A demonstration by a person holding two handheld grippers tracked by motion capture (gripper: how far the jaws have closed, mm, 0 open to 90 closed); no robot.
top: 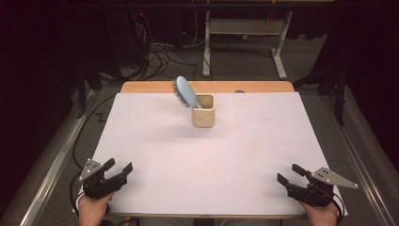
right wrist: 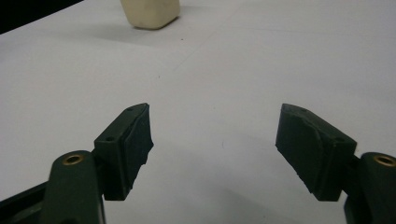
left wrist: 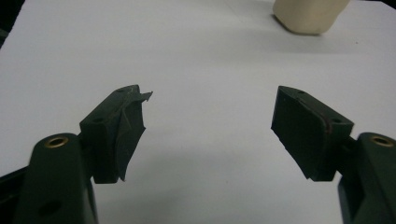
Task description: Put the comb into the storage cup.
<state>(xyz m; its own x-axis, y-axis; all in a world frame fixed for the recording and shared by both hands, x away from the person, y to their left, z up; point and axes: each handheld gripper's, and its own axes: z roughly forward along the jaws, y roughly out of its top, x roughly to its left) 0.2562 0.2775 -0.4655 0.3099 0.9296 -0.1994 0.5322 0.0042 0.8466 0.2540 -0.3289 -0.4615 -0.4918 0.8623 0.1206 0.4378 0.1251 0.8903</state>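
Blue hairbrush [top: 185, 91] sits handle-down in the beige cup [top: 203, 111] near the bench's far edge. Left gripper [top: 118, 167] and right gripper [top: 290, 173] at the near corners, fingers spread wide, holding nothing.

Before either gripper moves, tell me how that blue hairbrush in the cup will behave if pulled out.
The hairbrush looks rigid and light. It leans out over the cup rim, so a sideways tug may tip the small cup; its smooth back could slip.

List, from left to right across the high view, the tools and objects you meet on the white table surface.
Left tool → blue hairbrush → beige cup → right tool. The brush stands in the cup, leaning towards its left.
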